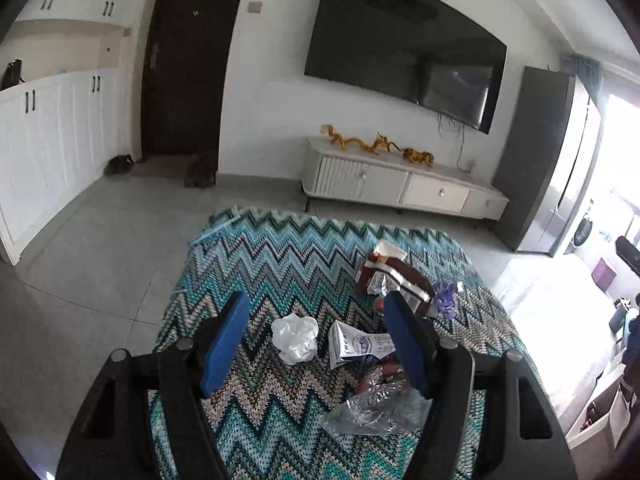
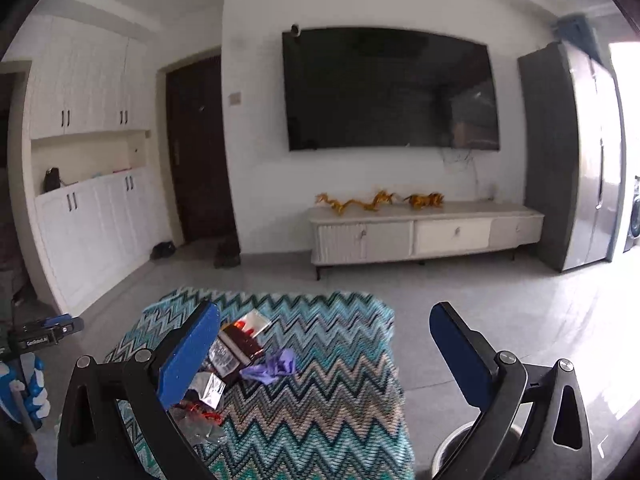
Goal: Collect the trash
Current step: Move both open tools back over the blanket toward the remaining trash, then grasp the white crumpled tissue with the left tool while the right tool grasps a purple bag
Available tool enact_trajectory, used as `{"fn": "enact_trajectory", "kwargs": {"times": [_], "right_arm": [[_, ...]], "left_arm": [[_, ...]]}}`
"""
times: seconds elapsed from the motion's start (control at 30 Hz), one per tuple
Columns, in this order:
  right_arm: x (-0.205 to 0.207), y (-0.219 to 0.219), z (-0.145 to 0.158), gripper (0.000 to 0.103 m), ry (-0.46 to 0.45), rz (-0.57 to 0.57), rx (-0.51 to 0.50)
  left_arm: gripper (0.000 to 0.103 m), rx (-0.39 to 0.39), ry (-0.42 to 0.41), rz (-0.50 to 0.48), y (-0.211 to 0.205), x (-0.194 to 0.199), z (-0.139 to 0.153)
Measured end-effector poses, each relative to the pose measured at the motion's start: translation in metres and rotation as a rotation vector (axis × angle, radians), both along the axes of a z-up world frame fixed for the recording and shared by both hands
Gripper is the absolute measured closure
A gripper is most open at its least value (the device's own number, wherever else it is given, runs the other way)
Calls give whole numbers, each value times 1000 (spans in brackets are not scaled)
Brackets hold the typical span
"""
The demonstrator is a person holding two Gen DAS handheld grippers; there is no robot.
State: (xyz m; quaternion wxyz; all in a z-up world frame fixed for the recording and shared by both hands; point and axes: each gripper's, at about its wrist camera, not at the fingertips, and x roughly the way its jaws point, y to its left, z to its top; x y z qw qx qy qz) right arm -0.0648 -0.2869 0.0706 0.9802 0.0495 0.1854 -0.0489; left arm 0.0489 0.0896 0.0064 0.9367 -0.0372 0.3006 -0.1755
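Trash lies on a zigzag-patterned cloth (image 1: 280,264) over a table. In the left wrist view I see a crumpled white tissue (image 1: 295,338), a small white carton (image 1: 354,344), a clear plastic wrapper (image 1: 376,408), a dark red snack bag (image 1: 390,276) and a purple wrapper (image 1: 446,298). My left gripper (image 1: 316,340) is open above the tissue and carton, holding nothing. In the right wrist view my right gripper (image 2: 326,354) is open and empty over the cloth (image 2: 320,400), with the red bag (image 2: 240,350) and purple wrapper (image 2: 272,366) near its left finger (image 2: 188,356).
A TV cabinet (image 2: 424,236) with gold dragon ornaments stands under a wall TV (image 2: 390,90). White cupboards (image 1: 52,136) and a dark door (image 1: 188,64) are at left, a grey fridge (image 2: 576,160) at right. A round metal rim (image 2: 460,446) sits on the floor by the table.
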Motion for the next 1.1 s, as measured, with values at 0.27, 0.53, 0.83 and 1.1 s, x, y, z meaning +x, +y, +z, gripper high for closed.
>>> {"fn": "enact_trajectory", "kwargs": {"times": [0.27, 0.53, 0.83, 1.1], "right_arm": [[78, -1, -70, 0, 171, 88, 88], [157, 11, -138, 13, 317, 171, 154], [219, 17, -194, 30, 444, 205, 260], [218, 27, -209, 60, 463, 240, 265]], "left_arm": [[35, 42, 158, 34, 0, 50, -57], [36, 35, 271, 13, -14, 93, -109], [57, 37, 354, 14, -17, 109, -145], [82, 63, 313, -2, -25, 99, -139]]}}
